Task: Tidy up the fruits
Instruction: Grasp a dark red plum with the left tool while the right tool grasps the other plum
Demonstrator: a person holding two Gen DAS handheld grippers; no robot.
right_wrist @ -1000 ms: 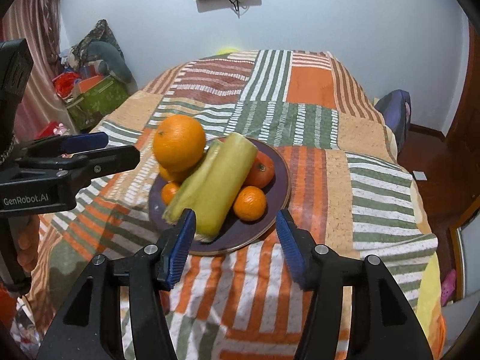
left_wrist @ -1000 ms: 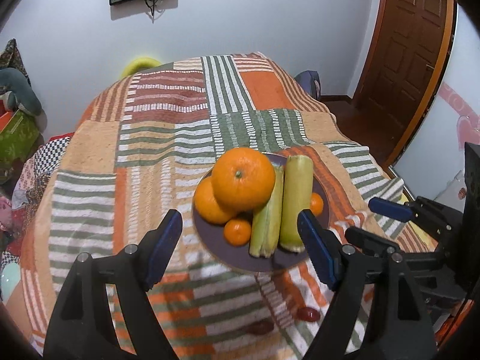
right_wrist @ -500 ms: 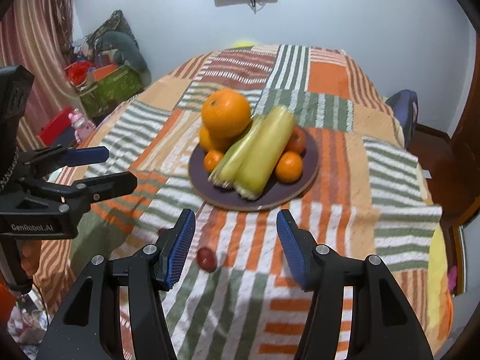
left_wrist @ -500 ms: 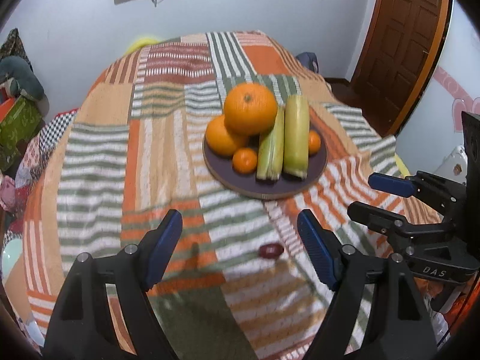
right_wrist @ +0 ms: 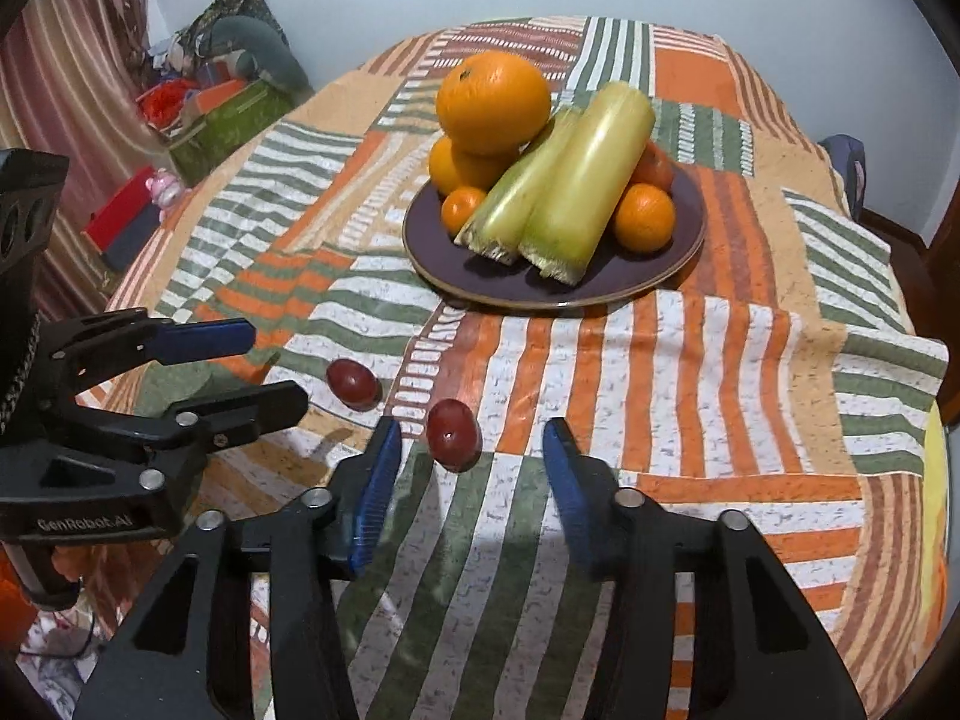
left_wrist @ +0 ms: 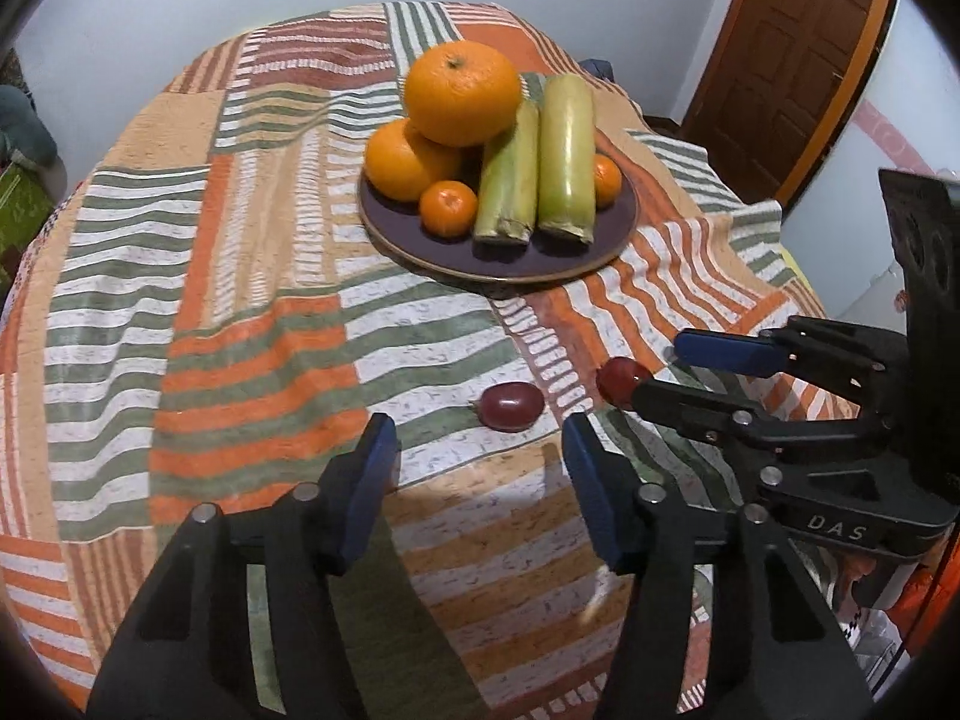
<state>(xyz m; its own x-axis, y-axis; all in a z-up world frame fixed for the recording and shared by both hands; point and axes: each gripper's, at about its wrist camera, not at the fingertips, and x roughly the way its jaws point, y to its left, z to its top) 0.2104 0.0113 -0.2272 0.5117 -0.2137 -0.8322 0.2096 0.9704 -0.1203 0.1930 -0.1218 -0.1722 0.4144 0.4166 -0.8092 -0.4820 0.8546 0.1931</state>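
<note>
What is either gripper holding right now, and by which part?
Nothing. The left gripper and right gripper are both open and empty; the two red grapes lie loose on the tablecloth, ahead of the fingertips.

A home room: patchwork tablecloth [left_wrist: 240, 300], wooden door [left_wrist: 792, 60], toys [right_wrist: 162, 186].

Black left gripper [left_wrist: 480, 480], blue pads [left_wrist: 372, 480], silver screws

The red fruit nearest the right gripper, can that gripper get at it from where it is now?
Probably yes: the right gripper is open, the red fruit lies just ahead between its fingers, and nothing lies between.
</note>
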